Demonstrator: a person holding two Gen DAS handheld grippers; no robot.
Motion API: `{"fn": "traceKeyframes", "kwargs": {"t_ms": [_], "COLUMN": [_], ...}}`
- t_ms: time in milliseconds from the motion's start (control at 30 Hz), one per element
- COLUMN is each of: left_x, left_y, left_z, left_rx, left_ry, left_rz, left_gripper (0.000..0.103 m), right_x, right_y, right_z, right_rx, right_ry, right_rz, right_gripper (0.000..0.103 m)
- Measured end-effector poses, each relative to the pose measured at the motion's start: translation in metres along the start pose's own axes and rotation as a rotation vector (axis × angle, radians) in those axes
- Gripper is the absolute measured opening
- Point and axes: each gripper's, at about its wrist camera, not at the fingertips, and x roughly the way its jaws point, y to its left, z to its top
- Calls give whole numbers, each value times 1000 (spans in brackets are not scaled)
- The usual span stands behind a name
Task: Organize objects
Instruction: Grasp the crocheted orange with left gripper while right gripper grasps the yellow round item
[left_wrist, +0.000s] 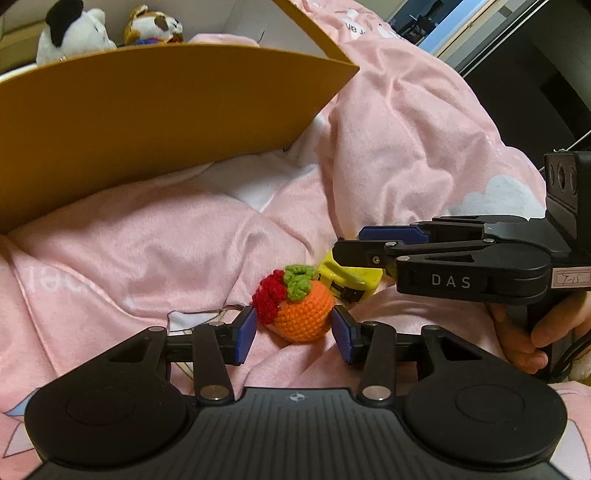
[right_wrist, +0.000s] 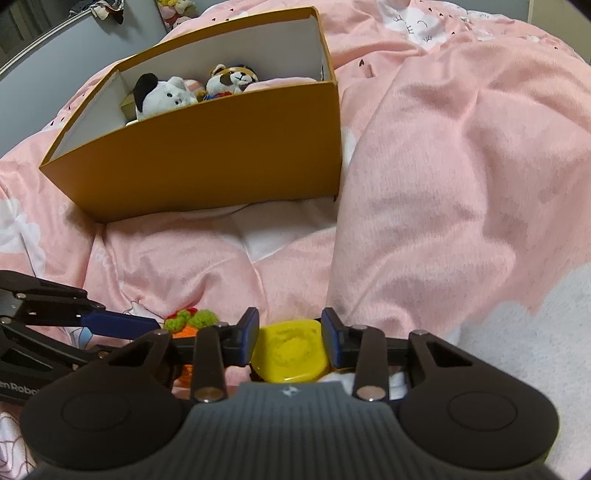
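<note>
The left gripper (left_wrist: 294, 332) sits lowest in its own view, held low and nearly level over the pink quilt (left_wrist: 155, 240), jaws parted; the crocheted orange fruit (left_wrist: 295, 306) lies on the quilt between its blue pads (left_wrist: 246, 334), the right pad just at the fruit's side, the left one a little apart from the red tuft; whether either pad presses in cannot be told. The right gripper (right_wrist: 290, 341) comes in from the right, level and side-on in the left view, a bare hand (left_wrist: 543, 332) wrapped round its handle; its pads stand on either side of the yellow toy (right_wrist: 291, 350), close against both flanks, so it appears clamped on it. The yellow toy lies just behind the fruit, touching or nearly so. Farther back the orange box (right_wrist: 207, 162) rests open on the quilt, a white plush dog (right_wrist: 162, 96) and a brown plush animal (right_wrist: 232, 79) inside.
</note>
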Motion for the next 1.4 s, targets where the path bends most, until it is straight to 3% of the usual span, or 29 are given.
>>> {"fn": "traceKeyframes", "kwargs": {"t_ms": [367,633,733,867,1033,1133,1233,1400], "left_x": [27,41,31,5,-14,-16,-16,-21], "left_y": [2,6,1,-6,1,-1,-3,-5], "left_z": [10,11,8,3,1,2,1,0], "left_rx": [-55,-89,-63,-11,-40,-30,-17,-6], "left_ry": [-5,4,-26,-97,-141,-149,-148,-161], "left_rz": [-5,-30,-6,86,141,143,142,136], "left_gripper": [62,62,60,60,60,60,60,60], "right_x": [0,3,1,-1,11,22,33,28], "right_y": [-2,-13,-13,-4,8,8,2,0], "right_z": [-2,-3,-3,-2,0,0,1,0], "right_rx": [-3,55,58,3,-75,-84,-54,-49], "right_ry": [22,51,41,36,76,120,160,145], "right_rz": [-4,-5,20,52,-1,-29,-5,19], "right_gripper": [38,36,40,50,57,60,60,58]}}
